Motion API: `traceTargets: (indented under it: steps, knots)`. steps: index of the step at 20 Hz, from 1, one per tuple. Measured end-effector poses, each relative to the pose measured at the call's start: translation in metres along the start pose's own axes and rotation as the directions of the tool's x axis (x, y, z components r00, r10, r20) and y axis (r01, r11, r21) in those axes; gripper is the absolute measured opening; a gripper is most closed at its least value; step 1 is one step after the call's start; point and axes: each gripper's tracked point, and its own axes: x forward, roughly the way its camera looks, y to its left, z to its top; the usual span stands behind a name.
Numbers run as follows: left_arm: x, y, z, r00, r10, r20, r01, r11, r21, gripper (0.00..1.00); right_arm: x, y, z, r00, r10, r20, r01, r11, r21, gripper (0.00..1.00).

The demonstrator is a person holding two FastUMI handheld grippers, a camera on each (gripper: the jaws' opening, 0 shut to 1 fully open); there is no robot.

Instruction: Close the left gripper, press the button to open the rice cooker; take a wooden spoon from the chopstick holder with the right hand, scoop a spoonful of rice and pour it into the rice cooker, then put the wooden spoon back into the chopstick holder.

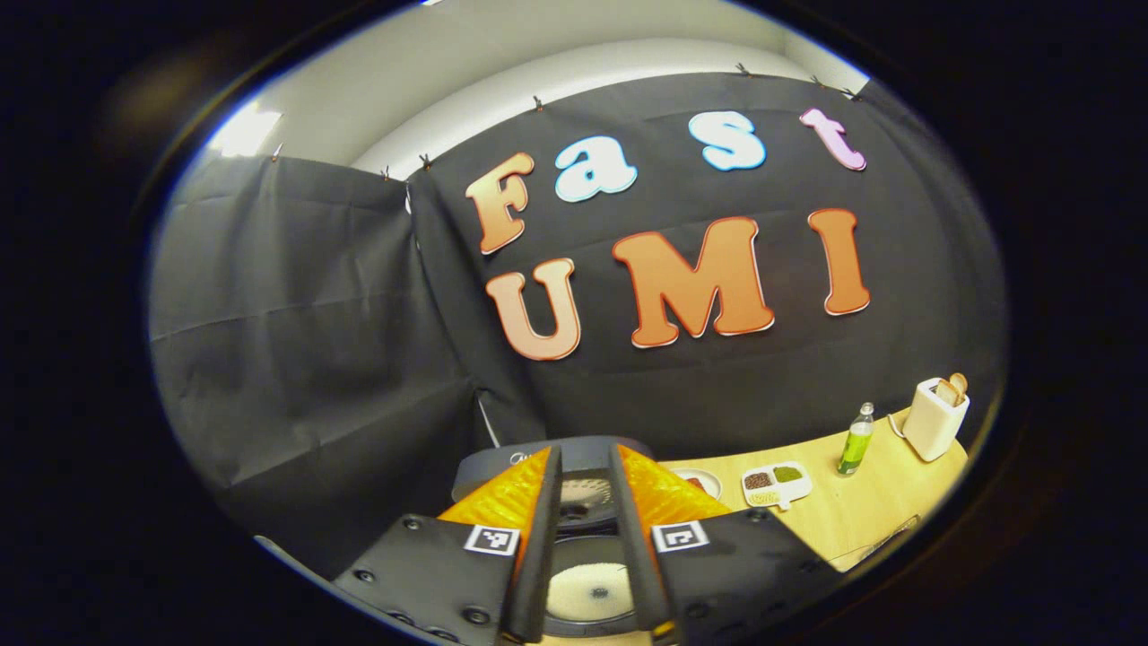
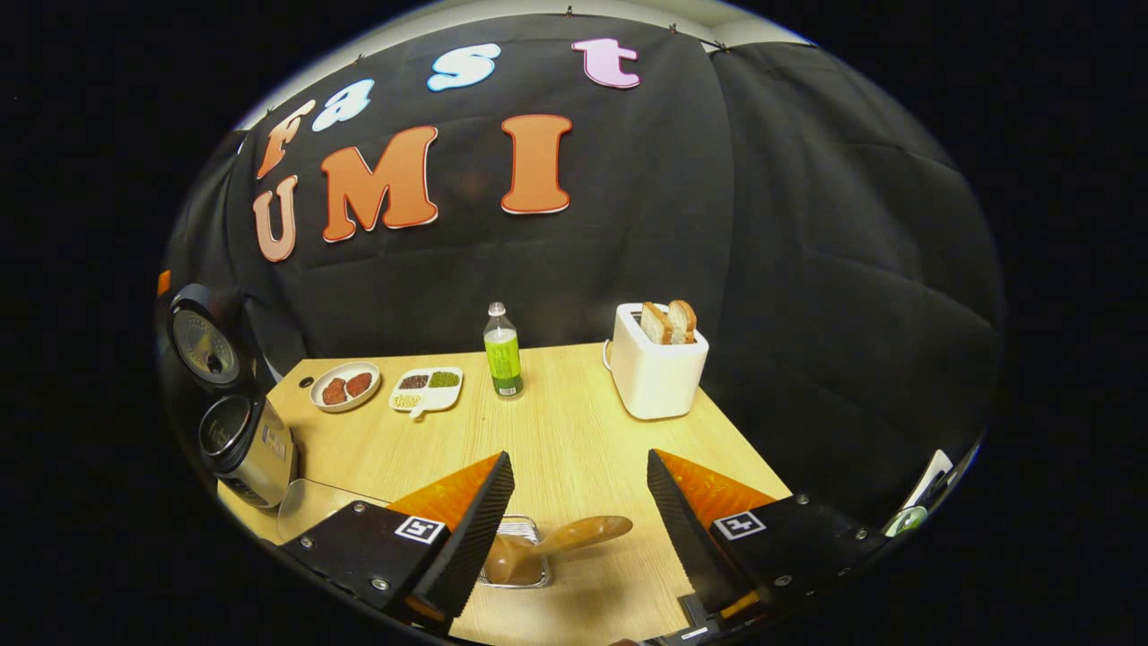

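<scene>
- Wooden spoon [image 2: 574,536]: lies bowl-up in a wire chopstick holder [image 2: 518,556] on the table [image 2: 574,431], between and just below the right gripper [image 2: 578,502], whose fingers stand wide and hold nothing.
- Handling, as I judge it: light, stiff, smooth; take it at the neck beneath the bowl.
- Rice cooker [image 2: 240,440]: lid already up, well to the left of the spoon.
- Left gripper [image 1: 587,529]: above the rice cooker's open pot, fingers narrow, a slim gap between them, gripping nothing.

This is a staged kitchen booth, not a real home: black cloth walls [image 2: 807,224] hang clipped around a wooden tabletop [image 2: 574,431]. Beyond the fingers stand a toaster [image 2: 655,368], bottle [image 2: 502,354] and rice cooker [image 2: 242,440].
</scene>
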Motion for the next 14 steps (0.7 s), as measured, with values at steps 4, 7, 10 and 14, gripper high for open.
traceTargets:
  steps: [4,7,10,14]
  knots:
    - [-0.020,-0.011,0.000,1.000,-0.017,0.014,0.017,1.000,0.012,0.71,0.013,-0.004,-0.019,0.998,0.012,-0.069,-0.008,0.998,0.067,0.93]
    - [-0.029,-0.014,-0.006,1.000,-0.012,-0.006,0.012,1.000,0.018,0.87,0.022,-0.001,-0.037,0.992,0.039,-0.118,-0.024,0.991,0.130,0.92]
    - [-0.038,-0.017,-0.014,0.999,0.002,-0.032,-0.001,1.000,0.007,0.77,0.033,-0.003,-0.055,0.984,0.042,-0.171,-0.013,0.986,0.166,0.91]
    - [-0.048,-0.018,-0.022,0.998,0.037,-0.058,-0.038,0.999,-0.003,0.68,0.038,0.003,-0.080,0.961,0.114,-0.251,-0.041,0.959,0.279,0.85]
